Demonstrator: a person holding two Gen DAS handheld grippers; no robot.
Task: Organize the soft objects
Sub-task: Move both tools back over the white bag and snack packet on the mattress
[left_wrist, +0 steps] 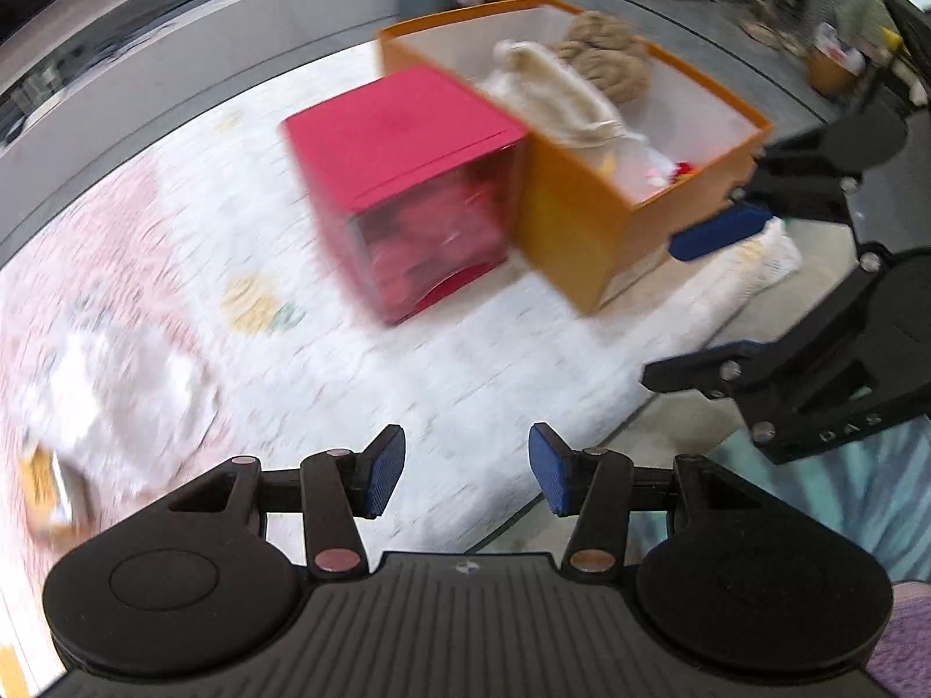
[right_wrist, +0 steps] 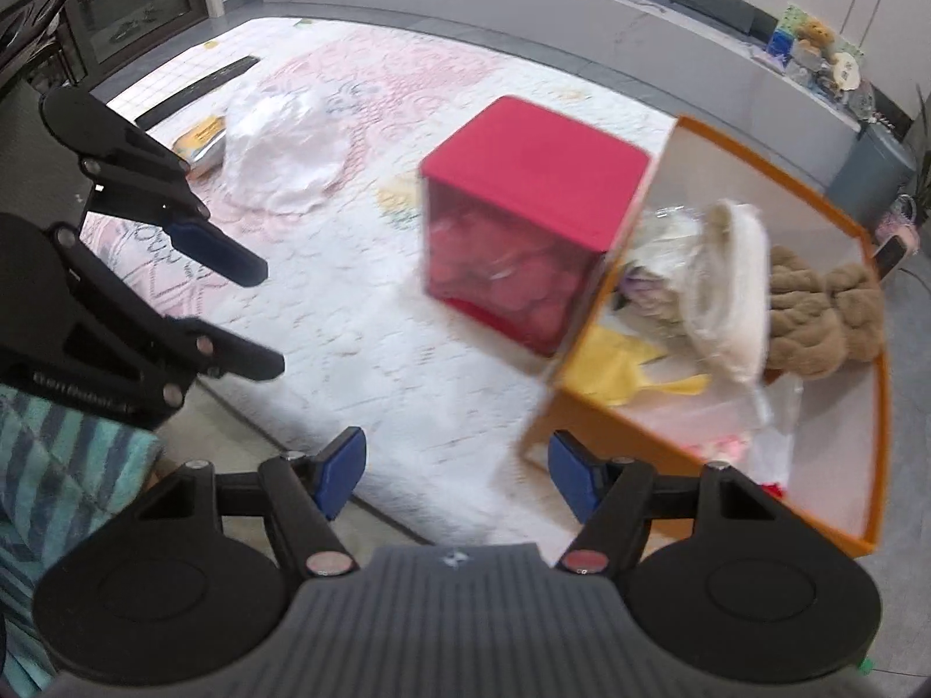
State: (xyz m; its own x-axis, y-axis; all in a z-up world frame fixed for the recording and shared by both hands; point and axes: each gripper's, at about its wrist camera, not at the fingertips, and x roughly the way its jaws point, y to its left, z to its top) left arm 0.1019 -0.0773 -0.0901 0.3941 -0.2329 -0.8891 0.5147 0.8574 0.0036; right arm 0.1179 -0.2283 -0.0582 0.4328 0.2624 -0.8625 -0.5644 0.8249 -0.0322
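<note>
Covering most of the floor, a pale quilted mat with pink patterning carries everything; the orange box standing on it serves as the landmark. That box is open-topped, and inside it lie a brown plush toy toward its far side, a cream cloth bundle next to the plush, and something yellow low in the nearer corner; other small items at its bottom are too blurred to name. Touching the orange box's side stands a red cube-shaped container with a see-through front, through which reddish soft contents show dimly. Well apart from the orange box, across the mat, lies a crumpled white soft heap, and just beside that heap is a small yellow packet. Nearer the camera than the box, the left gripper hangs over the mat with its blue pads apart and nothing between them. Close to the orange box's near corner, the right gripper also has its pads spread and empty, one pad level with the box's lower edge, though whether it touches cannot be told.
</note>
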